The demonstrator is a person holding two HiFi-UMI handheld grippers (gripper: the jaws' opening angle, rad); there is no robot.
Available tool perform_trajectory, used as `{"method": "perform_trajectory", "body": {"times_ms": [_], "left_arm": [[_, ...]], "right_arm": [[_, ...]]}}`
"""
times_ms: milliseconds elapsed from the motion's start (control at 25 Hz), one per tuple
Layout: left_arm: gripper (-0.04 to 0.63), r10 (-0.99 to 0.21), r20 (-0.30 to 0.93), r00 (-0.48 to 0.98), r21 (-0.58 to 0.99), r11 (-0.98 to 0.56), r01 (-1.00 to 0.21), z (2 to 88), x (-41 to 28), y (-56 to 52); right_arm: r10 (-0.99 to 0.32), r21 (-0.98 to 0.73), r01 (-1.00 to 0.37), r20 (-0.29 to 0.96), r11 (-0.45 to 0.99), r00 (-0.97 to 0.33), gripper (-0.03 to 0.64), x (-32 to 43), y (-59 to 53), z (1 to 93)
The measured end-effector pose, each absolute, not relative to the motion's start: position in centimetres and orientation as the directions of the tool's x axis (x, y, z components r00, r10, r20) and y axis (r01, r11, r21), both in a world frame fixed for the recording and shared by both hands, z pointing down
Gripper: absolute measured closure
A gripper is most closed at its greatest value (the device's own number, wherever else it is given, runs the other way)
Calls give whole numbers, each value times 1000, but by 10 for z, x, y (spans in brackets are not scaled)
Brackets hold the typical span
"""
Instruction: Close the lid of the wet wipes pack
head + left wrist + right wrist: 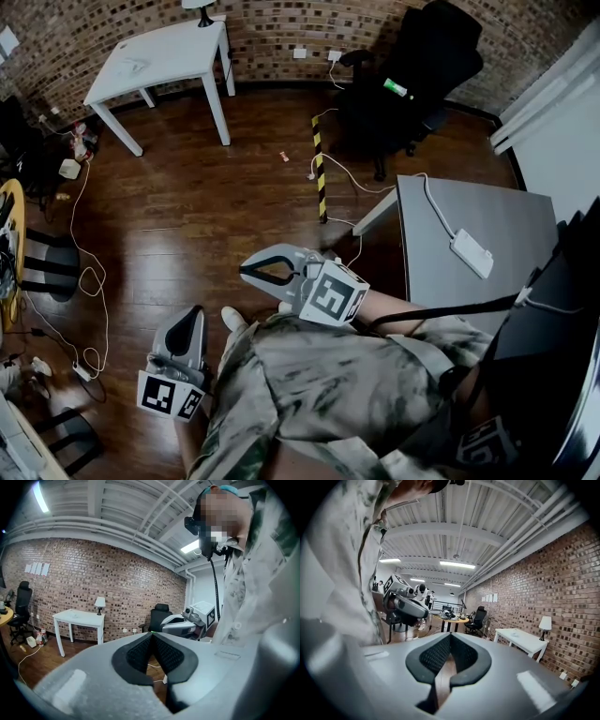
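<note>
Currently my left tongs [190, 315] and right tongs [247, 272] are both pinched together, empty, above the wooden floor [187, 187].

No readable text, brand or number anywhere.
Left gripper [196, 311]: marker cube [172, 394] bore black-and-white square codes, no letters or digits.
Right gripper [244, 271]: cube [335, 295] bore same kind of codes.
White sheets [38, 568] on brick wall [117, 588]: too small to read.
Yellow-black striped tape [320, 169] on floor [187, 206]: stripes only, no wording.
</note>
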State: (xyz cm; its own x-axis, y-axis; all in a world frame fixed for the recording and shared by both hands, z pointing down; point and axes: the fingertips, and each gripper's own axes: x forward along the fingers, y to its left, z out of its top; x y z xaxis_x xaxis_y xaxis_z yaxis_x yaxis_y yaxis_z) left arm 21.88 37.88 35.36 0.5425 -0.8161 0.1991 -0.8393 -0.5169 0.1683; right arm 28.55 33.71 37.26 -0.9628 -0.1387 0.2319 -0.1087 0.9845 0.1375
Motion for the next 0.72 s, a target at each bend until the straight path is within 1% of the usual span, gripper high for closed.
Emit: {"method": "perform_trajectory", "body": {"times_ms": [720], "left_arm": [[595, -800, 191, 569, 180, -542, -821, 359, 214, 354]], "right_arm": [[-159, 140, -127, 249, 982, -955, 609, 281, 319, 376]]}}
